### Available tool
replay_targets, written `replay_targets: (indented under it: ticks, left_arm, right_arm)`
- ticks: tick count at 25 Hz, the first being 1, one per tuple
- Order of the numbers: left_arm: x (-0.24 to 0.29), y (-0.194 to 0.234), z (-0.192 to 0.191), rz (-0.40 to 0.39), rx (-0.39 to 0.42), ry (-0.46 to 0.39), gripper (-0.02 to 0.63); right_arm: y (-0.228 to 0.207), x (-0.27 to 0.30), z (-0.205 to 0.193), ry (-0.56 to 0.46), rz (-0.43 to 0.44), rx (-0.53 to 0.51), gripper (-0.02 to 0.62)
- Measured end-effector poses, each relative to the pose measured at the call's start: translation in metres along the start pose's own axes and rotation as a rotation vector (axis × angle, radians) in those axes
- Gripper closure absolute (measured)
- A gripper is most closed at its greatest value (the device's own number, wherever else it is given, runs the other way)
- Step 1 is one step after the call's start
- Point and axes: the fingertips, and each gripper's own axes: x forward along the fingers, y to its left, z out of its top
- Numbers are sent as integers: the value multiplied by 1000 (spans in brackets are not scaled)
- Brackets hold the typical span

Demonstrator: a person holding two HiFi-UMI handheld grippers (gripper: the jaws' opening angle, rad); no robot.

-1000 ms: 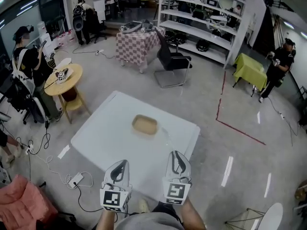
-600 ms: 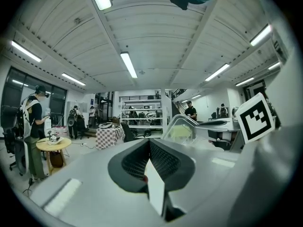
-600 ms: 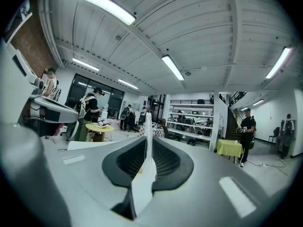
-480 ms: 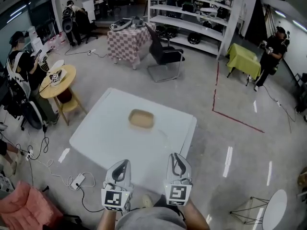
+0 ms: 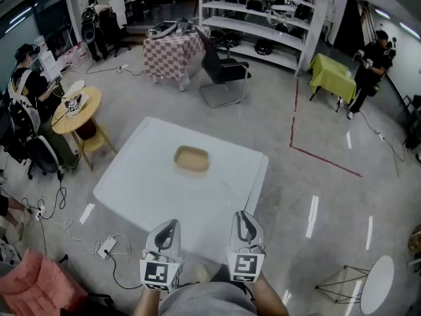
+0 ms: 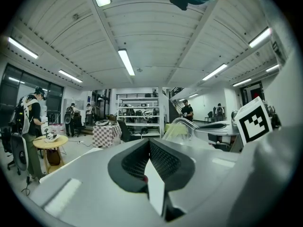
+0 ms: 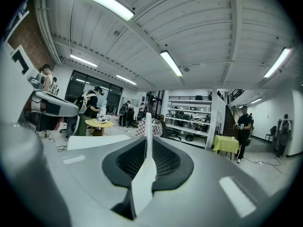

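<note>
Floor (image 5: 276,130), grey and glossy, spreads out below you, with a red line (image 5: 294,120) taped across it on your right. Shelves (image 5: 263,25) run along the far wall. Straight ahead of you stands the white table (image 5: 145,189), set cornerwise to you, its near edge just beyond your grippers. Past it are a checked table (image 5: 172,50) and a black chair (image 5: 222,71). A green table (image 5: 334,78) stands far right with a person (image 5: 370,64) beside it. A round table (image 5: 75,107) stands on your left, next to another person (image 5: 29,78).

The tray (image 5: 191,158), tan and shallow, lies flat on the far half of the white table, alone on that surface and well apart from both grippers.

Your left gripper (image 5: 166,228) hangs over the table's near edge, pointing forward. In the left gripper view its jaws are pressed together (image 6: 149,143) with nothing between them. Your right gripper (image 5: 243,219) is level with it and just beside it, a little gap between the two. In the right gripper view its jaws also meet tip to tip (image 7: 147,124) and grip nothing. Neither gripper touches the table or the tray.
</note>
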Motion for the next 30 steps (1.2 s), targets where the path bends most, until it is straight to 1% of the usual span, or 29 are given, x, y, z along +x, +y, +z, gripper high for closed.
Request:
replay_targets:
  ticks: [5, 11, 25, 30]
  left_arm:
    - [3, -1, 0, 1, 0, 0, 594]
    - [3, 1, -4, 1, 1, -2, 594]
    - [7, -5, -5, 0, 0, 1, 594]
    - [10, -3, -6, 1, -11, 6, 594]
  right_arm:
    - [0, 3, 1, -16, 7, -3, 555]
    - [2, 3, -5, 5, 10, -13, 555]
    - [-4, 3, -4, -10, 10, -11, 556]
    - [-5, 6, -9, 16, 17, -16, 557]
